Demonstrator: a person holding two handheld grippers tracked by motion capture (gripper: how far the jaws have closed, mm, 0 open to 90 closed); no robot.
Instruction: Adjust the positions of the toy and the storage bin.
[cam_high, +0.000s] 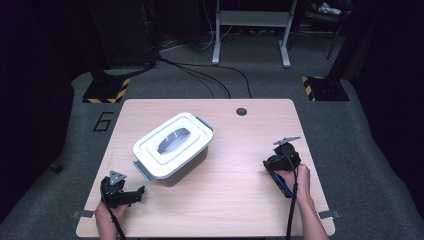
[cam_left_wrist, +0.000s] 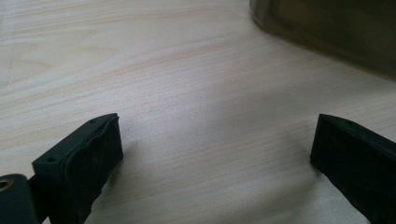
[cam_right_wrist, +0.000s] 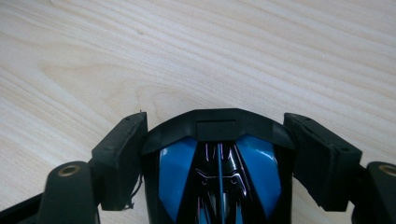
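The tabletop (cam_high: 240, 165) is pale wood grain. Near the left tool (cam_high: 131, 196), just ahead of its spread, empty jaws, stands a lidded white box (cam_high: 172, 145) with a grey handle. The right tool (cam_right_wrist: 217, 154) pinches a glossy black-and-blue computer mouse (cam_right_wrist: 219, 172) between its 2 jaws, just above the tabletop.

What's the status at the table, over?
Left gripper open, empty, low over the table. Right gripper shut on a black-and-blue mouse-like object. Lidded white box sits closed, untouched. Nothing in the way.
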